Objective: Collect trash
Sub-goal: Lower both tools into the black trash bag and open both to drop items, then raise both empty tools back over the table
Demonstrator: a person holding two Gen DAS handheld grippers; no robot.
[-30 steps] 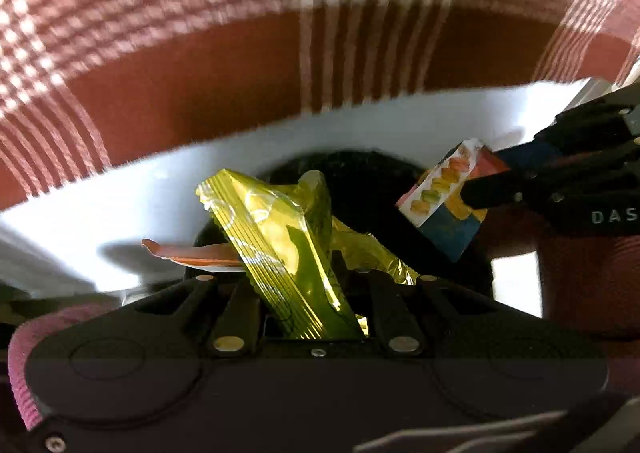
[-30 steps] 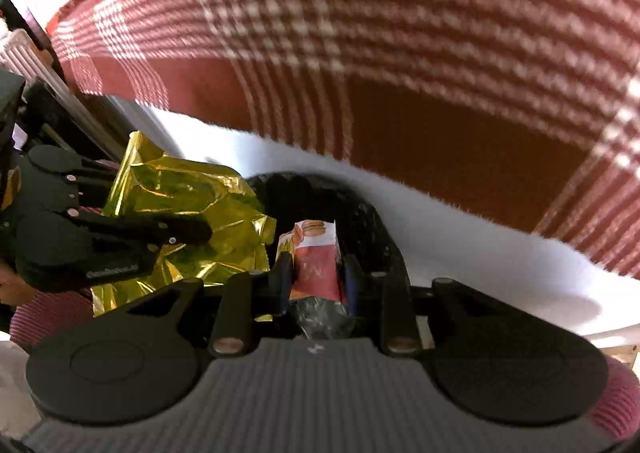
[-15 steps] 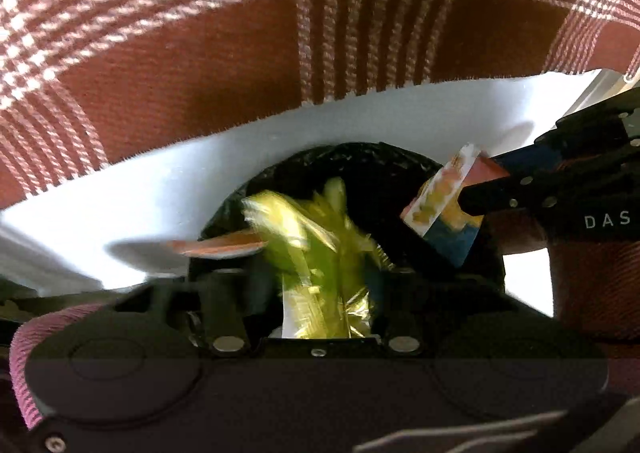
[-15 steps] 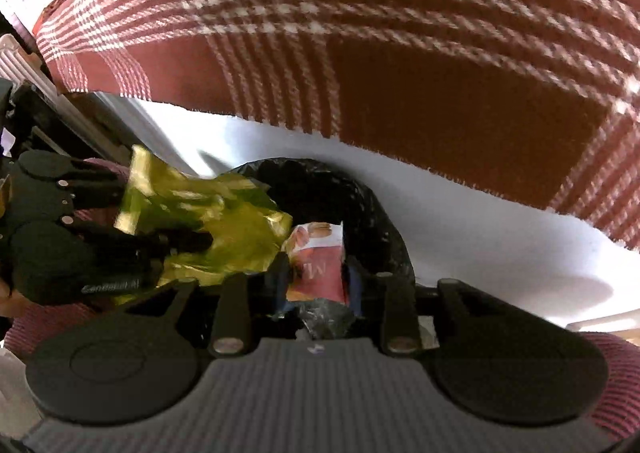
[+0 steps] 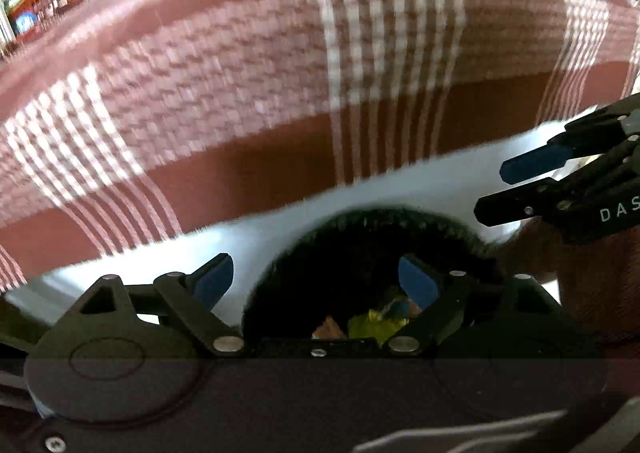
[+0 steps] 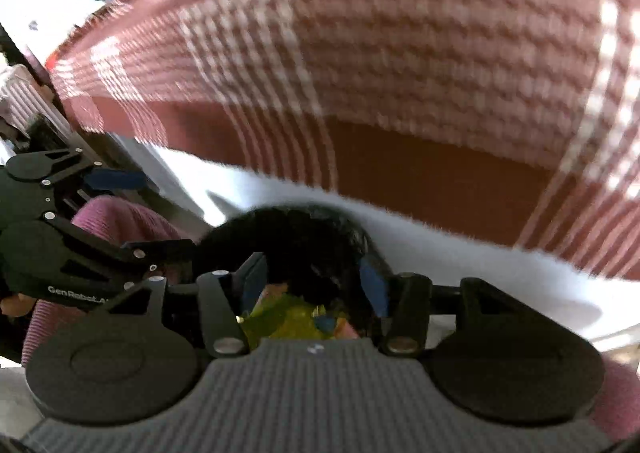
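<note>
Left gripper: jaws spread wide, just been opening, nothing between them. Right gripper: jaws parted, also just been opening, nothing held. Both poised above one black-lined bin, well clear of its contents. Inside the bin: one yellow wrapper and one red-and-blue packet, lying together at the bottom; a further orange scrap beside them, kind unclear. Behind the bin: white strip, then plaid cloth.
</note>
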